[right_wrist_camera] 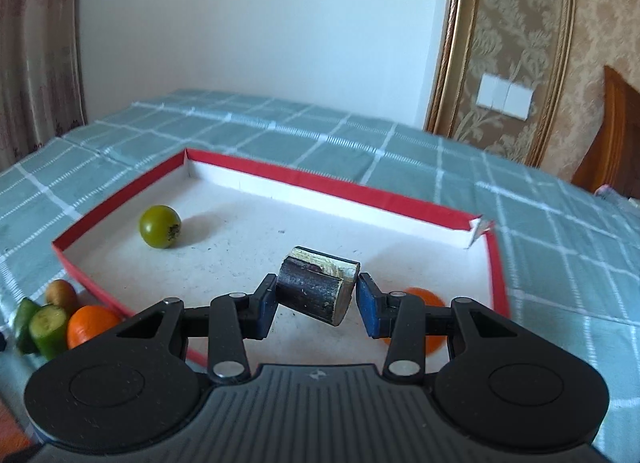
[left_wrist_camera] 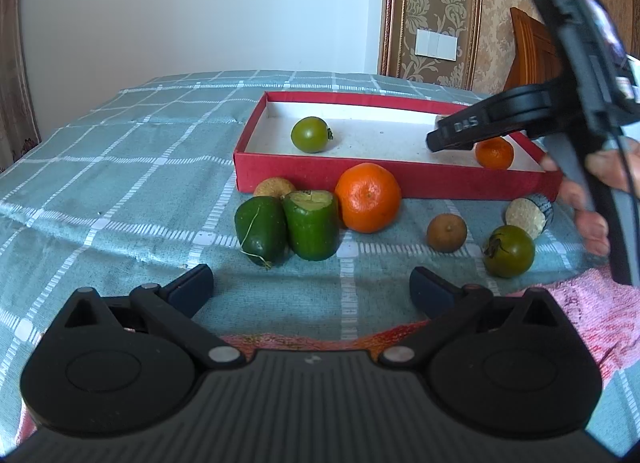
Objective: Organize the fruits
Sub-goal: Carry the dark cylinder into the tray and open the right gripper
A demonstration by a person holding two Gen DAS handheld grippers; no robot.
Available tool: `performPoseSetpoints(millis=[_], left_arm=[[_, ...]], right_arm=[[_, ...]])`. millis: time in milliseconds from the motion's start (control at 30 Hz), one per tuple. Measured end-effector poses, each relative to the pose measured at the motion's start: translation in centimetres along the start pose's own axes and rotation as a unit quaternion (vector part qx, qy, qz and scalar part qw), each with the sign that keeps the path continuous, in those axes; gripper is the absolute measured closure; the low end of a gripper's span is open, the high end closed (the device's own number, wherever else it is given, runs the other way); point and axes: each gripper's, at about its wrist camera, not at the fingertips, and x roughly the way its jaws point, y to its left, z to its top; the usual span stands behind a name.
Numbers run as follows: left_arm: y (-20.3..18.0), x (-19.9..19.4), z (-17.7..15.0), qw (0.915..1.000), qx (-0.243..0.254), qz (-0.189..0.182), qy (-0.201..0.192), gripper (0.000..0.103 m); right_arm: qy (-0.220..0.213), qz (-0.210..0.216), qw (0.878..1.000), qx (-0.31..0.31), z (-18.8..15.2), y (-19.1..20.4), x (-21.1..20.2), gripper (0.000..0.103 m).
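A red box (left_wrist_camera: 384, 179) with a white floor stands on the checked tablecloth. In it lie a green tomato (left_wrist_camera: 311, 134) and a small orange (left_wrist_camera: 494, 152). My right gripper (right_wrist_camera: 316, 299) is over the box (right_wrist_camera: 280, 179), shut on a dark sugarcane piece (right_wrist_camera: 316, 291); the tomato (right_wrist_camera: 159, 226) lies far left, the orange (right_wrist_camera: 424, 299) under my right finger. In front of the box lie two green cucumber pieces (left_wrist_camera: 288, 227), a large orange (left_wrist_camera: 368, 197), two brown longans (left_wrist_camera: 447, 232), another green tomato (left_wrist_camera: 509, 251) and a second sugarcane piece (left_wrist_camera: 528, 215). My left gripper (left_wrist_camera: 312, 291) is open, low before the cucumbers.
The right hand-held gripper body (left_wrist_camera: 580, 103) and the person's fingers fill the right side of the left wrist view. A pink cloth (left_wrist_camera: 592, 315) lies at the table's near right. A wooden chair back (right_wrist_camera: 612, 139) and papered wall stand behind the table.
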Motion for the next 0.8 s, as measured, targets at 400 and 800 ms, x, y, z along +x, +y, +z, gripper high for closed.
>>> performPoseSetpoints(millis=[400, 800], left_arm=[[0.0, 0.0, 0.0, 1.0000, 0.000, 0.000, 0.000, 0.000], [0.0, 0.0, 0.0, 1.0000, 0.001, 0.000, 0.000, 0.000]], right_arm=[[0.030, 0.006, 0.999, 0.012, 0.0, 0.2, 2.1, 0.061], [0.029, 0.002, 0.999, 0.019, -0.2, 0.1, 1.9, 0.050]])
